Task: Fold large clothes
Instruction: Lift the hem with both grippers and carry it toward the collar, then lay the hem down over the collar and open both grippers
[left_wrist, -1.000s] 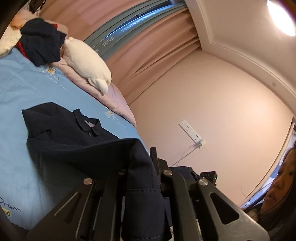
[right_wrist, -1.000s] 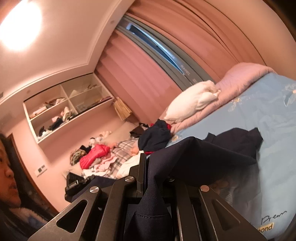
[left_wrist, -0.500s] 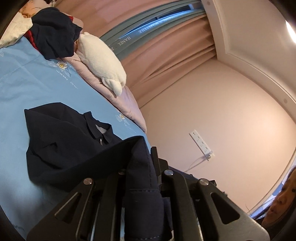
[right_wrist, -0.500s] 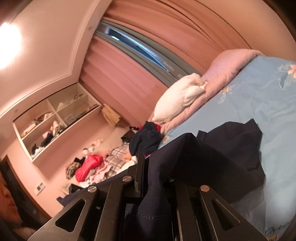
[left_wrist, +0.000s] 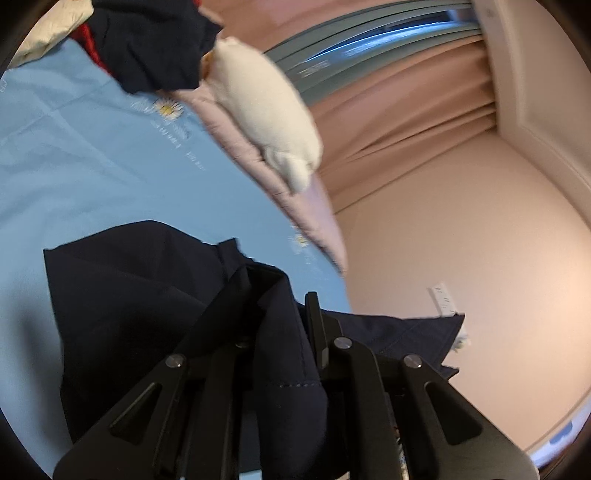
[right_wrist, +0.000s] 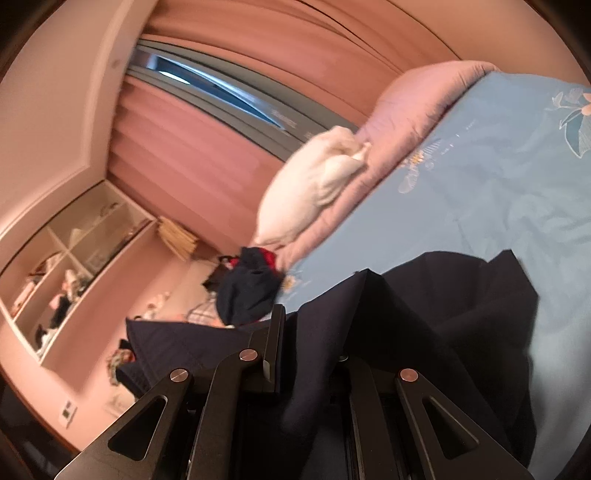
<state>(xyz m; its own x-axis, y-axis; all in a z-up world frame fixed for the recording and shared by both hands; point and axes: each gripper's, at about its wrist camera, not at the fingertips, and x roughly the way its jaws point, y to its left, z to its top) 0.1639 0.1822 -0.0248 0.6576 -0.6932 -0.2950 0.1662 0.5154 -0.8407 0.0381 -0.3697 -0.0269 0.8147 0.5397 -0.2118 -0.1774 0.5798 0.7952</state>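
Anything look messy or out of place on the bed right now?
Yes. A crumpled heap of dark and red clothes sits unfolded at the edge of the blue bedsheet, beside the white pillow.

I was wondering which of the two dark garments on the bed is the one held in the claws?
The navy shirt spread on the blue sheet; both claws pinch its fabric. The other dark bundle sits untouched by the white pillow.

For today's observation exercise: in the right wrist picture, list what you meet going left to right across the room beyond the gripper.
Wall shelves → heap of dark and red clothes → white pillow → pink quilt → blue bedsheet.
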